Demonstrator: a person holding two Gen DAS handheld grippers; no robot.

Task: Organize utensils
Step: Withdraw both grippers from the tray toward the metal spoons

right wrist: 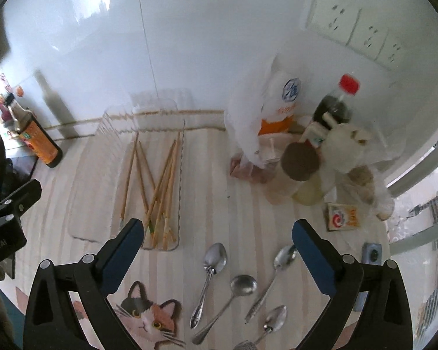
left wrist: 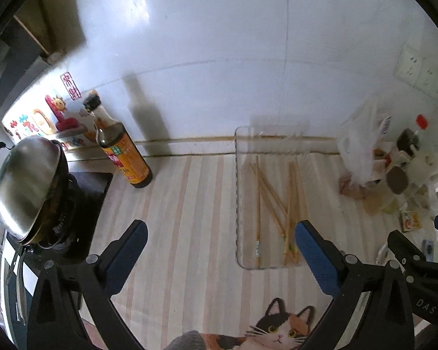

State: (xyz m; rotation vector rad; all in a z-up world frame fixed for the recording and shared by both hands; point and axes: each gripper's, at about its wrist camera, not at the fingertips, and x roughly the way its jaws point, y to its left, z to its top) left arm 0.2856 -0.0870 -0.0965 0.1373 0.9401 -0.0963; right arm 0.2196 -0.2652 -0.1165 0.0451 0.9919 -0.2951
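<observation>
Both the left gripper (left wrist: 221, 248) and right gripper (right wrist: 217, 245) hang wide open, holding nothing. Chopsticks (right wrist: 157, 183) sit in the clear tray (right wrist: 81, 233); spoons (right wrist: 216, 262) lie loose on the mat nearby.

Spoons (right wrist: 216, 262) beside chopstick tray (right wrist: 178, 233)

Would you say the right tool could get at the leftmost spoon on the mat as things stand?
Probably yes. The right tool is open and empty, and the leftmost spoon lies bare on the striped mat just ahead, apart from the other spoons, with nothing over it.

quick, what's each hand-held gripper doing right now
Left hand-held gripper: open, holding nothing, above the mat beside the clear tray.
Right hand-held gripper: open, holding nothing, above the spoons.
</observation>
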